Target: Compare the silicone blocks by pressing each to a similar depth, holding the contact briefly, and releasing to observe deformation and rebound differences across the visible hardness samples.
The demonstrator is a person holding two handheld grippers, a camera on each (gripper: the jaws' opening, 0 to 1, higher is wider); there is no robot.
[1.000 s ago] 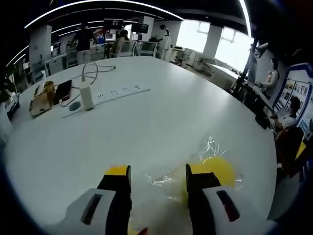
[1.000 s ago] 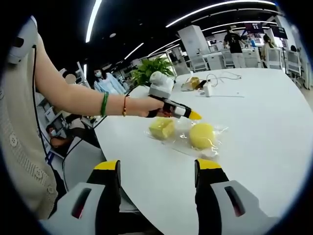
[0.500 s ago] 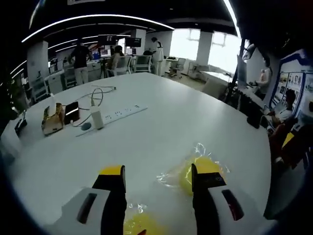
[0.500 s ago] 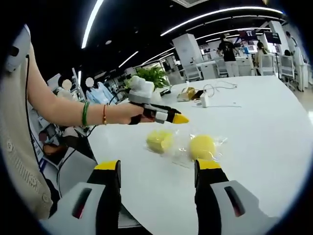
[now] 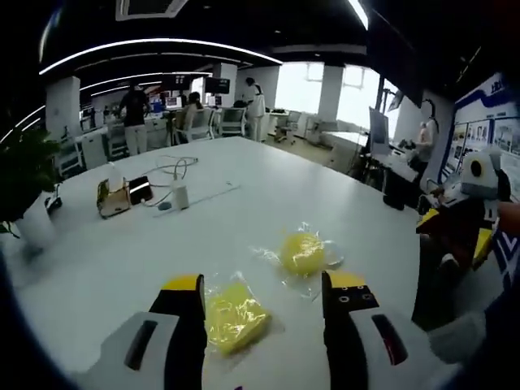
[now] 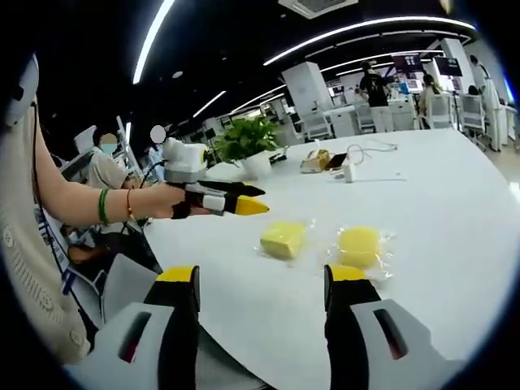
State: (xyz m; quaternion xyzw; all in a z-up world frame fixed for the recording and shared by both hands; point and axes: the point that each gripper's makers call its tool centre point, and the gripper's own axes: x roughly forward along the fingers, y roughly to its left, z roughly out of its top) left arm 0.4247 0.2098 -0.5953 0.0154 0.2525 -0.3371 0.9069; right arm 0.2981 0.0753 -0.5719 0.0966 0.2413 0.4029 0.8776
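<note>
Two yellow silicone samples in clear wrappers lie on the white table [image 5: 268, 187]. The square block [image 5: 234, 317] sits low between my left gripper's [image 5: 264, 286] jaws, with the round block [image 5: 302, 252] further out. My left gripper is open and holds nothing. In the right gripper view a hand holds the left gripper [image 6: 253, 199] above the table, left of the square block [image 6: 283, 239] and apart from it. The round block [image 6: 360, 245] lies just beyond my right gripper [image 6: 262, 276], which is open and holds nothing.
A power strip with a charger [image 5: 179, 195], a phone and cables lie at the table's far side, also seen as the charger [image 6: 351, 172]. A potted plant [image 6: 248, 138] stands by the table's edge. People, desks and chairs fill the room behind.
My left gripper has lifted and drawn back from the blocks, away from the square one. Both blocks now lie free on the table ahead of it.
</note>
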